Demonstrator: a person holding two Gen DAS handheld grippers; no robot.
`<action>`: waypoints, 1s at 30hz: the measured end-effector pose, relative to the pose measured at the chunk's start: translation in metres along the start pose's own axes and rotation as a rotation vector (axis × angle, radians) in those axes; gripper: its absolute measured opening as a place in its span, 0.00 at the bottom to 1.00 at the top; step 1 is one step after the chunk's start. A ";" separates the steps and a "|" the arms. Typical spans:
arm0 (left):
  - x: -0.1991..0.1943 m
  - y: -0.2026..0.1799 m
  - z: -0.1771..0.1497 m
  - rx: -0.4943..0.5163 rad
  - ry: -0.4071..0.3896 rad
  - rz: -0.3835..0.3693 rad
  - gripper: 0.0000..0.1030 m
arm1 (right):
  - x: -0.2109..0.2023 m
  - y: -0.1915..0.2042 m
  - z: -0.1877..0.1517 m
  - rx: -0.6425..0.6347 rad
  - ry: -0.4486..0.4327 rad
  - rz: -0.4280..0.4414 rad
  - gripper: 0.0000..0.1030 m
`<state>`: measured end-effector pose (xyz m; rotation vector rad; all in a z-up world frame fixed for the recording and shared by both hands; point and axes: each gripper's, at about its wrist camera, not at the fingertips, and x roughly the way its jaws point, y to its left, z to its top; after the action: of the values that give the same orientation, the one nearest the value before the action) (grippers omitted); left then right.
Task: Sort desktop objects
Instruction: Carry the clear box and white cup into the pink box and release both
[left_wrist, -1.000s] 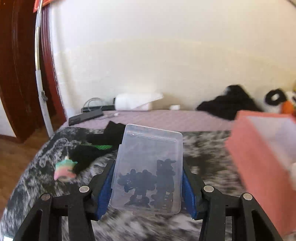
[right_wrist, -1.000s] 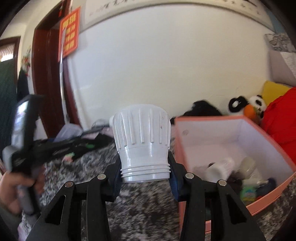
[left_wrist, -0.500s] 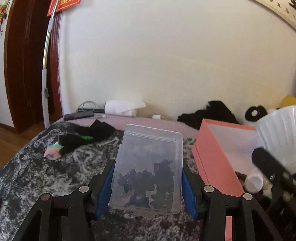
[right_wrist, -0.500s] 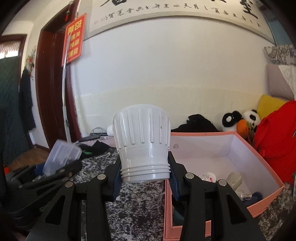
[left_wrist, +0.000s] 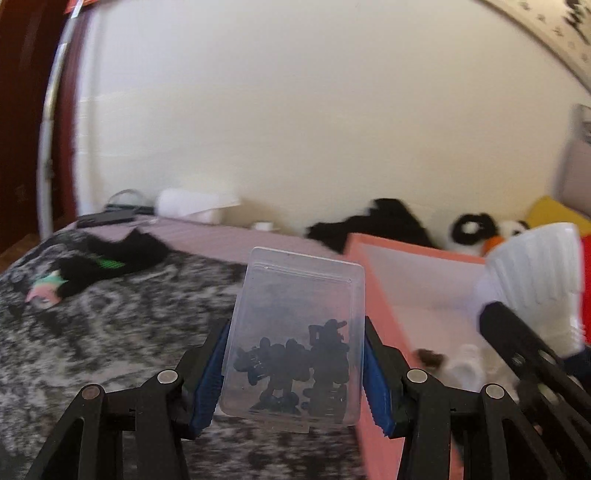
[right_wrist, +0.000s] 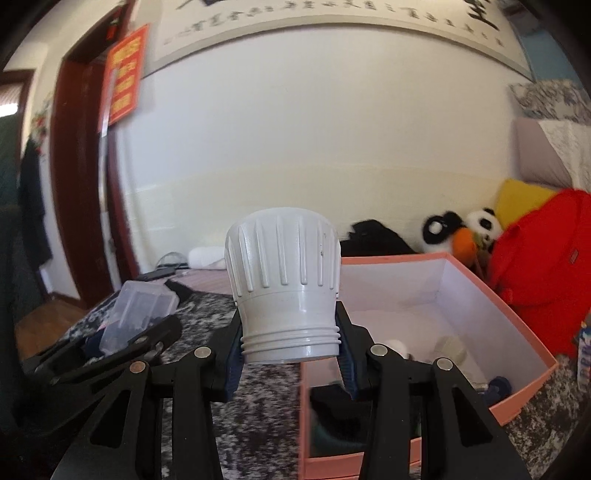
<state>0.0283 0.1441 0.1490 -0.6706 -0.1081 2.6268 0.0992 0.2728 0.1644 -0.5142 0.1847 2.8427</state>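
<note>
Clear rigid plastic case (left_wrist: 295, 332) of small black parts, lower centre, clamped by its long edges in the left claw (left_wrist: 295, 369): light, slippery. White ribbed plastic housing (right_wrist: 284, 288), centre frame, clamped at its threaded neck in the right claw (right_wrist: 290, 354); stiff, light.

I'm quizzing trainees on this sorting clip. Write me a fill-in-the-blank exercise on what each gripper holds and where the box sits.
1. The left gripper is shut on a clear plastic ____ with small black parts inside.
2. The right gripper is shut on a ribbed bulb base whose colour is ____.
3. The open box has outer walls coloured ____.
4. Beyond the box, against the wall, sits a plush ____.

Missing words: case; white; pink; panda
</note>
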 end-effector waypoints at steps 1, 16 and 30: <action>0.001 -0.012 -0.001 0.025 -0.003 -0.018 0.54 | 0.001 -0.013 0.000 0.023 0.002 -0.028 0.44; 0.057 -0.134 -0.039 0.311 0.089 -0.120 0.81 | 0.023 -0.142 -0.004 0.195 0.084 -0.261 0.46; 0.041 -0.099 -0.033 0.186 0.136 -0.048 1.00 | 0.027 -0.109 0.000 0.065 0.072 -0.302 1.00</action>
<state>0.0491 0.2498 0.1193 -0.7681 0.1570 2.4977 0.1035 0.3830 0.1462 -0.5778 0.1939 2.5185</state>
